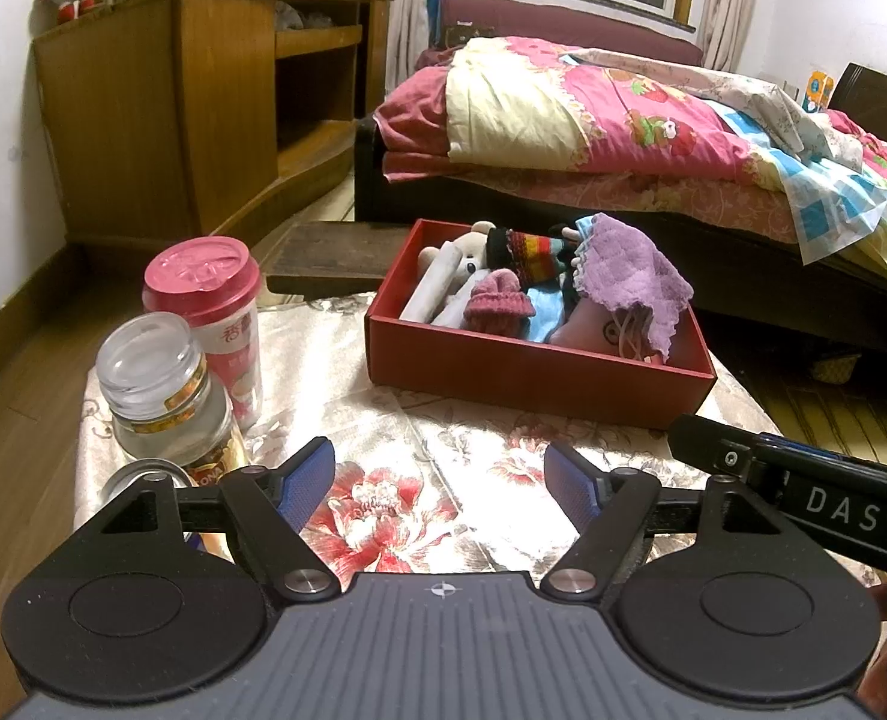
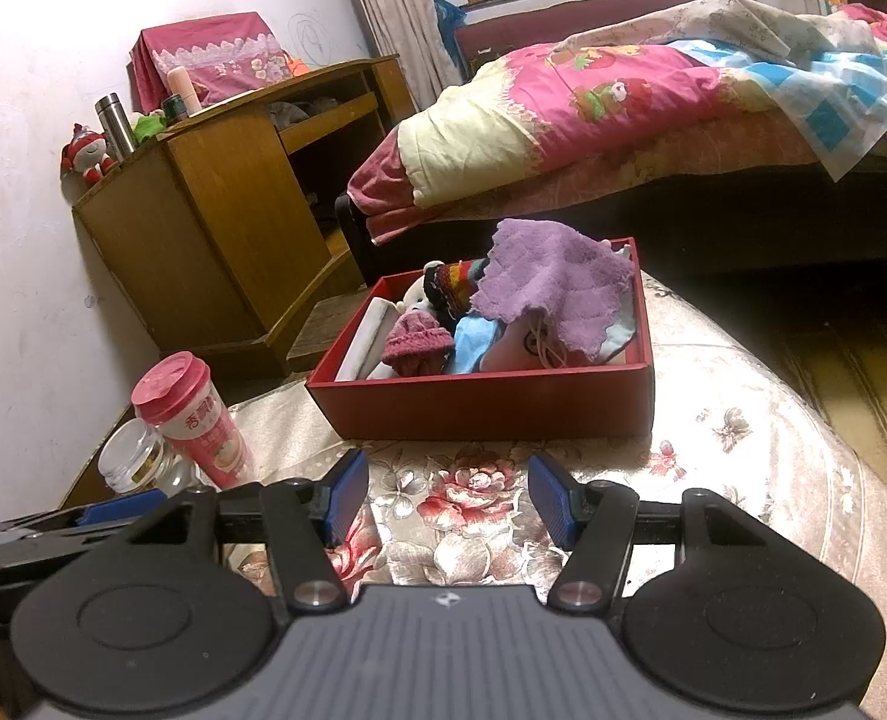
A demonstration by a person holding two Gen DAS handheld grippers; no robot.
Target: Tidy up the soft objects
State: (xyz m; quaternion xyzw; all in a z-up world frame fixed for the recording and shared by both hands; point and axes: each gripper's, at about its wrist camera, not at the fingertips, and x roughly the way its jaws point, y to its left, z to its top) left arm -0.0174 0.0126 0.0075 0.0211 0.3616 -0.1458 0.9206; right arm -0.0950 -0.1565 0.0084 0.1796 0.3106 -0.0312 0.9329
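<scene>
A red box (image 1: 539,381) (image 2: 479,402) stands on a round table with a floral cloth (image 1: 419,444) (image 2: 713,450). Inside it lie several soft things: a purple cloth (image 1: 629,276) (image 2: 557,282) on top, a small pink knitted hat (image 1: 497,303) (image 2: 416,339), a striped knitted piece (image 1: 530,255) (image 2: 455,288), a white plush toy (image 1: 464,261), a blue fabric piece (image 1: 545,312) (image 2: 470,345). My left gripper (image 1: 440,486) hovers open over the cloth, short of the box, nothing between its blue pads. My right gripper (image 2: 446,495) is likewise open and empty, beside the left.
A pink-lidded cup (image 1: 212,306) (image 2: 188,414) and a glass jar (image 1: 155,387) (image 2: 134,459) stand at the table's left. A wooden cabinet (image 1: 203,114) is against the left wall. A bed with pink quilts (image 1: 623,120) lies behind the box. Wooden floor surrounds the table.
</scene>
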